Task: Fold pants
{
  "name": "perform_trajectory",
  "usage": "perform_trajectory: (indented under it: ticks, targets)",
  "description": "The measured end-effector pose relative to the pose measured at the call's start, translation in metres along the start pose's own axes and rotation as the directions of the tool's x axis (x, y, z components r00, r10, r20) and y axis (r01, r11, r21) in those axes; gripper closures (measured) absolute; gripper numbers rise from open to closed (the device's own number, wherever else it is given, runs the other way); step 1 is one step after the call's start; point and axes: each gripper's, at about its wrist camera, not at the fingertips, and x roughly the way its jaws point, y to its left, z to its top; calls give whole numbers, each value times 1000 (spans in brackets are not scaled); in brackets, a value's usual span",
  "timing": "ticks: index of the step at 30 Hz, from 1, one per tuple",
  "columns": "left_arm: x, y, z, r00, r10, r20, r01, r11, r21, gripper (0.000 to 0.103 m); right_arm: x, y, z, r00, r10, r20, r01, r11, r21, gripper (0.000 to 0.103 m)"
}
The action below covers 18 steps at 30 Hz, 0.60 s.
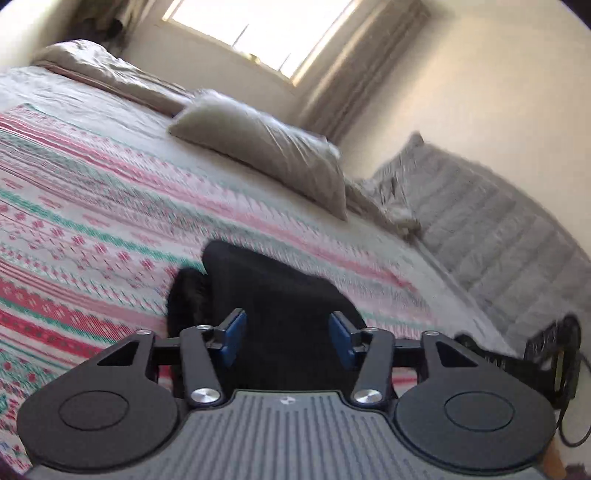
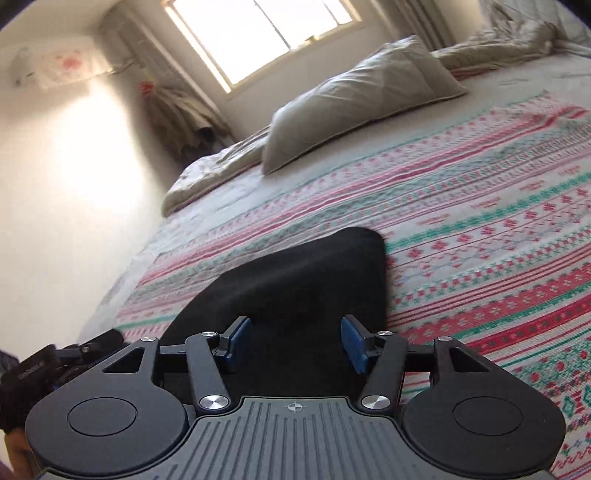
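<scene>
The black pants (image 1: pixel 269 291) lie folded into a compact bundle on the patterned bedspread (image 1: pixel 92 206). In the left wrist view my left gripper (image 1: pixel 287 339) is open, its blue pads wide apart just in front of the bundle's near edge, holding nothing. In the right wrist view the pants (image 2: pixel 306 280) show as a flat black fold with a rounded far corner. My right gripper (image 2: pixel 296 341) is open too, pads apart at the bundle's near edge, empty.
A grey pillow (image 1: pixel 266 151) lies beyond the pants, seen also in the right wrist view (image 2: pixel 362 99). Rumpled beige bedding (image 1: pixel 110 74) is at the head of the bed. A grey quilted cushion (image 1: pixel 491 229) and black gear (image 1: pixel 550 354) sit beside the bed. A window (image 2: pixel 258 33) is behind.
</scene>
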Motion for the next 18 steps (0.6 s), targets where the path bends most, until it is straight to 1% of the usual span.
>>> perform_trajectory:
  ticks: [2, 4, 6, 7, 9, 11, 13, 15, 17, 18]
  targets:
    - [10, -11, -14, 997, 46, -59, -41, 996, 79, 55, 8, 13, -9, 999, -12, -30, 10, 998, -61, 52]
    - [12, -18, -27, 989, 116, -88, -99, 978, 183, 55, 15, 23, -20, 997, -42, -69, 32, 991, -133, 53]
    - [10, -20, -36, 980, 160, -117, -128, 962, 241, 55, 22, 26, -34, 989, -71, -128, 47, 982, -185, 55]
    - [6, -17, -41, 975, 172, -139, -133, 959, 250, 55, 23, 28, -41, 984, -95, -152, 61, 975, -212, 55]
    - [2, -15, -49, 963, 205, -177, -154, 952, 266, 55, 17, 33, -53, 978, -128, -166, 80, 960, -269, 55]
    - [-1, -17, -56, 949, 245, -200, -179, 937, 298, 55, 4, 37, -59, 974, -133, -181, 76, 954, -291, 55]
    - [-7, -19, -61, 930, 281, -238, -201, 929, 311, 55, -9, 39, -62, 972, -133, -194, 73, 955, -289, 55]
    - [-17, -22, -64, 926, 281, -253, -197, 930, 311, 54, -23, 41, -61, 971, -147, -190, 86, 952, -294, 55]
    - [-25, -31, -66, 923, 293, -250, -210, 927, 312, 49, -35, 42, -57, 969, -152, -197, 95, 957, -274, 52]
    - [-29, -36, -66, 923, 297, -244, -216, 926, 310, 43, -41, 44, -56, 968, -159, -195, 103, 957, -269, 52]
